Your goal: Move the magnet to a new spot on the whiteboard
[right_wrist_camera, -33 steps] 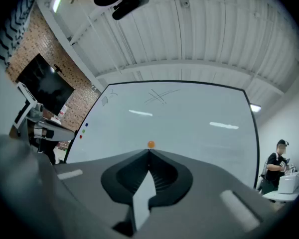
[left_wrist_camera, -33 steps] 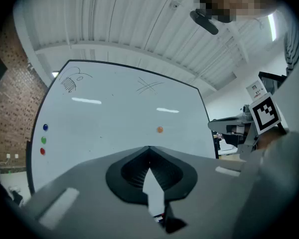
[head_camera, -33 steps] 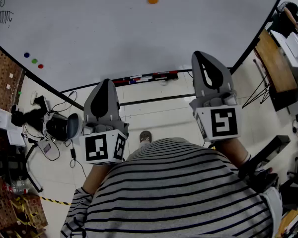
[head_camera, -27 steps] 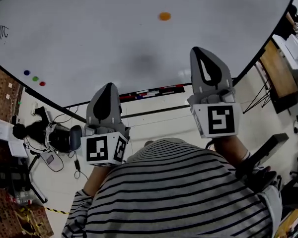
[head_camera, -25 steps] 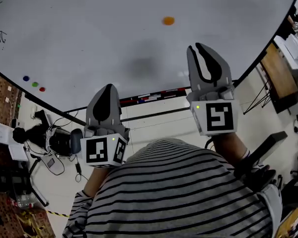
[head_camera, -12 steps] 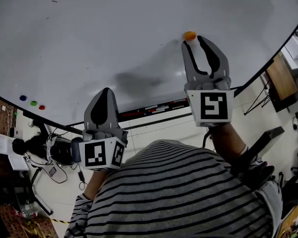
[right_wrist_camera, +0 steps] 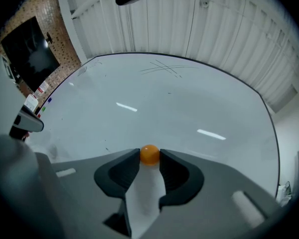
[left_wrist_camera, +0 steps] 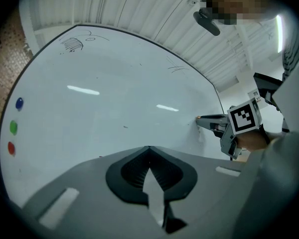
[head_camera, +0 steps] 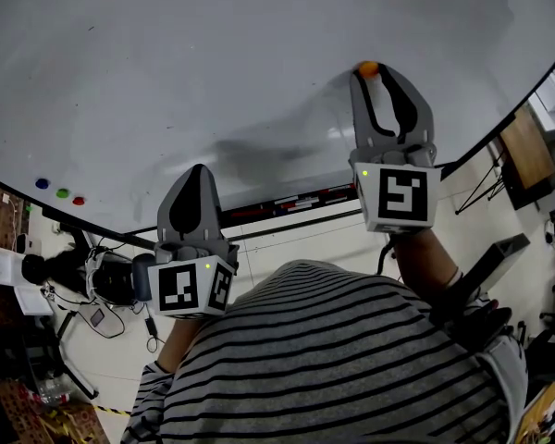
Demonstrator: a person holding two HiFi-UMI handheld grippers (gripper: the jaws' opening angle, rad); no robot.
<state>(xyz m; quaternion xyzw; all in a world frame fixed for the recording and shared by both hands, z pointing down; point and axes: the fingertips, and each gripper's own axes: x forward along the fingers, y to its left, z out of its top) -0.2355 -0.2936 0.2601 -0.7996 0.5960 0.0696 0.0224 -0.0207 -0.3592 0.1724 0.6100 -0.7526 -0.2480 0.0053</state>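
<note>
An orange round magnet (head_camera: 368, 67) sticks to the whiteboard (head_camera: 213, 63). My right gripper (head_camera: 377, 74) reaches up against the board with the magnet (right_wrist_camera: 150, 154) between its two tips. The jaws are closing, and each tip touches a side of the magnet. My left gripper (head_camera: 196, 169) hangs lower, off the board, shut with nothing in it; in its own view the tips (left_wrist_camera: 149, 148) meet. That view also shows the right gripper (left_wrist_camera: 212, 121) at the board.
Blue (head_camera: 43, 183), green (head_camera: 62, 192) and red (head_camera: 79, 200) magnets sit at the board's lower left. A marker tray (head_camera: 287, 202) runs under the board. Cables and gear (head_camera: 92, 276) lie on the floor at left; a desk (head_camera: 527, 137) stands at right.
My right gripper rose to the board, its jaws spread apart, and they came round the orange magnet. The left gripper stayed low and shut.
</note>
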